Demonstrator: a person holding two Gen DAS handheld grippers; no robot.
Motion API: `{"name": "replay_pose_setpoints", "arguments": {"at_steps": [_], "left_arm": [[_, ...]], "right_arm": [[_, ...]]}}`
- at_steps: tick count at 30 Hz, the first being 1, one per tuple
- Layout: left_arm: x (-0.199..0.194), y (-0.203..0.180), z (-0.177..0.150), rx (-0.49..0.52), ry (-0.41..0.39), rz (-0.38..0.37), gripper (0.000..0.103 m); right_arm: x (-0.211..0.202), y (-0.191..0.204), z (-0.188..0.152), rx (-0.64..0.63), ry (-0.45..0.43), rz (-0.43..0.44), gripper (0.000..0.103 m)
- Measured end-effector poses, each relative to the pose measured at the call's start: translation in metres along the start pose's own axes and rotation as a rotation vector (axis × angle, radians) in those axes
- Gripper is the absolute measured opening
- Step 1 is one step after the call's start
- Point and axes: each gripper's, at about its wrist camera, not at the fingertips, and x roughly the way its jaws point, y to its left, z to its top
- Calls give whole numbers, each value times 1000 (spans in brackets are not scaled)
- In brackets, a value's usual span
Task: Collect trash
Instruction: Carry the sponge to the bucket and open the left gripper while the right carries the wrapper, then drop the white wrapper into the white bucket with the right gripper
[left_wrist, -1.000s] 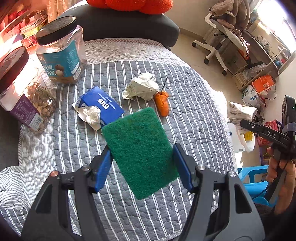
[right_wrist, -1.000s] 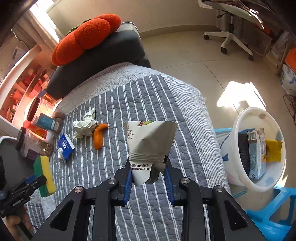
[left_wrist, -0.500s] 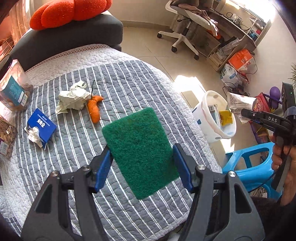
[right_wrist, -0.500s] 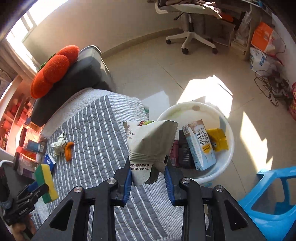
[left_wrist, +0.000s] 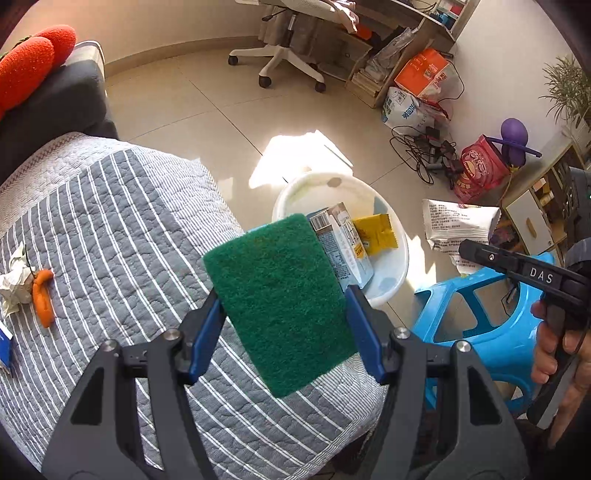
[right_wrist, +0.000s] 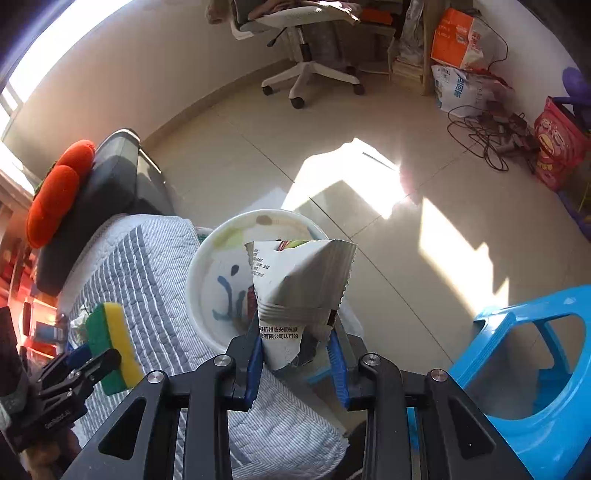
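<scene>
My left gripper (left_wrist: 282, 328) is shut on a green-faced sponge (left_wrist: 277, 299) with a yellow back (right_wrist: 110, 350), held over the edge of the striped quilt (left_wrist: 110, 229). My right gripper (right_wrist: 295, 354) is shut on a crumpled white snack bag (right_wrist: 299, 288), also seen as the snack bag (left_wrist: 458, 229) in the left view, hanging above the white bin (right_wrist: 207, 280). The bin (left_wrist: 391, 273) on the floor holds a drink carton (left_wrist: 343, 240) and a yellow wrapper (left_wrist: 375, 234). A crumpled paper (left_wrist: 14, 280) and an orange scrap (left_wrist: 43, 297) lie on the quilt at the left.
A blue plastic stool (right_wrist: 532, 365) stands right of the bin. A white office chair (left_wrist: 288, 55), boxes, bags and tangled cables (left_wrist: 424, 147) sit on the tiled floor behind. A dark cushion with an orange pillow (right_wrist: 59, 192) borders the quilt.
Both grippers swung right, away from the middle of the quilt toward the white bin, each keeping its load. The jars and the blue box slid out of the left view.
</scene>
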Motion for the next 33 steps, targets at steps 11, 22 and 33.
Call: {"name": "replay_pose_setpoints", "arguments": {"at_steps": [11, 22, 33], "left_arm": [[36, -44, 32, 63, -44, -30, 66], [26, -24, 19, 101, -53, 18, 88], [-18, 29, -19, 75, -49, 116, 100]], "right_arm": [[-6, -25, 0, 40, -1, 20, 33], [-5, -21, 2, 42, 0, 16, 35], [13, 1, 1, 26, 40, 19, 37]]}}
